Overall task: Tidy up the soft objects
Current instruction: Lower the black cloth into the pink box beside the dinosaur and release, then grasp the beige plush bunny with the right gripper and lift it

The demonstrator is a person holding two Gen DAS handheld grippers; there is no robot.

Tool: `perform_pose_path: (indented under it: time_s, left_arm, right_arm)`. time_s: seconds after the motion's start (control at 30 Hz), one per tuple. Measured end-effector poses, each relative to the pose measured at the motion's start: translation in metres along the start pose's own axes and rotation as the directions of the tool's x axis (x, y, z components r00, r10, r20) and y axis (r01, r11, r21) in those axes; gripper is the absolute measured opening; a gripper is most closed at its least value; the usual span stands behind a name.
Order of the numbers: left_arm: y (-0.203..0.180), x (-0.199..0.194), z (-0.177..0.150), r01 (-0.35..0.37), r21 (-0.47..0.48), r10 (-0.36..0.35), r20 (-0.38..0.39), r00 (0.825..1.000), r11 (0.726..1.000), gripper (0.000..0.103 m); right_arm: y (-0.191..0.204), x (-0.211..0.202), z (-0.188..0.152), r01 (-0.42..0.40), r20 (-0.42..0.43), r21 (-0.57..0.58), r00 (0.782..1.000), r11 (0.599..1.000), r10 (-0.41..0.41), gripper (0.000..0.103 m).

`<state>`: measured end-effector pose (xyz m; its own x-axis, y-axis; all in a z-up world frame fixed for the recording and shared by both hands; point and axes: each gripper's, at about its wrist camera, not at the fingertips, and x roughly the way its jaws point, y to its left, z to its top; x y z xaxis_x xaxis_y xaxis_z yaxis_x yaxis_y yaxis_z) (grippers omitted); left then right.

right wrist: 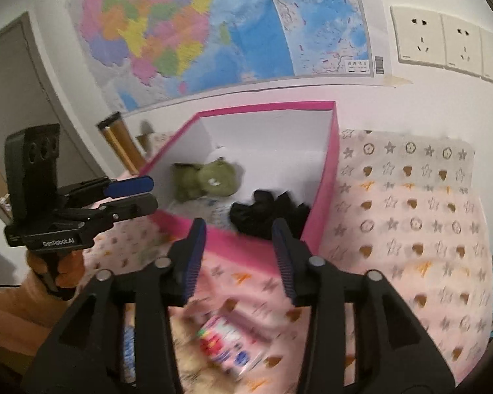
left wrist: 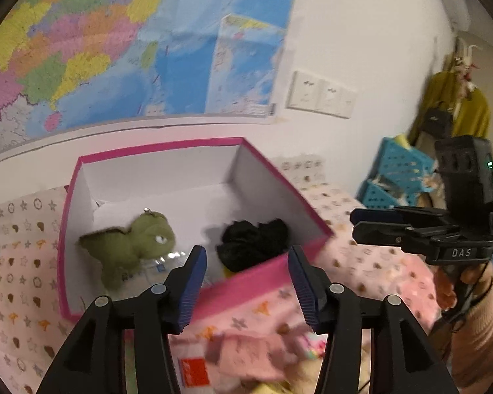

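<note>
A pink box [left wrist: 266, 275] with white inner walls stands open on a pink star-print bedsheet [left wrist: 371, 262]. Inside lie a green dinosaur plush [left wrist: 131, 246] on the left and a bundle of black fabric [left wrist: 253, 243] on the right. My left gripper [left wrist: 246, 262] hovers open before the box's near wall, with nothing between its fingers. In the right wrist view the plush [right wrist: 213, 180] and the black fabric [right wrist: 266, 210] lie in the box [right wrist: 325, 197]. My right gripper [right wrist: 240, 233] is open and empty. Blurred soft items [right wrist: 226, 344] lie below both grippers.
A map [right wrist: 213, 32] and wall sockets [right wrist: 443, 42] are on the wall behind the box. Blue perforated baskets [left wrist: 397, 177] and a yellow garment [left wrist: 443, 105] stand at the right. A gold cylinder [right wrist: 118, 144] leans left of the box. A person's hands hold both grippers.
</note>
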<state>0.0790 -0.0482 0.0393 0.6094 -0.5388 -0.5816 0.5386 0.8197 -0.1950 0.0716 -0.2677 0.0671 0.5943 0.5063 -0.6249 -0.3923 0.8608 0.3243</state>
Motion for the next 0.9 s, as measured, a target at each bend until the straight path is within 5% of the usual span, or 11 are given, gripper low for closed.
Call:
perform_pose_path:
  time_s: [0.2,0.5,0.83,0.9]
  left_arm:
    - [-0.019,-0.008,-0.030,0.066,0.042,-0.064,-0.045,0.997,0.997,0.054]
    - [-0.037,0.016,-0.079,0.149,0.051,-0.136,-0.198,0.971,0.987,0.054]
    - [-0.051,0.036,-0.101,0.194,0.069,-0.166,-0.294,0.941,0.979,0.058]
    - [-0.052,0.039,-0.105,0.204,0.069,-0.174,-0.306,0.936,0.976,0.058]
  right_arm:
    - [0.012,-0.018,-0.044,-0.013,-0.030,0.023,0.999,1.000,0.014,0.057]
    - [0.003,0.002,-0.129,0.001,-0.166,0.162,0.986,0.987,0.026,0.058]
    - [0.004,0.014,-0.157,-0.035,-0.173,0.201,0.982,0.979,0.071,0.058]
    - [0.004,0.013,-0.158,-0.042,-0.163,0.204,0.984,0.978,0.076,0.049]
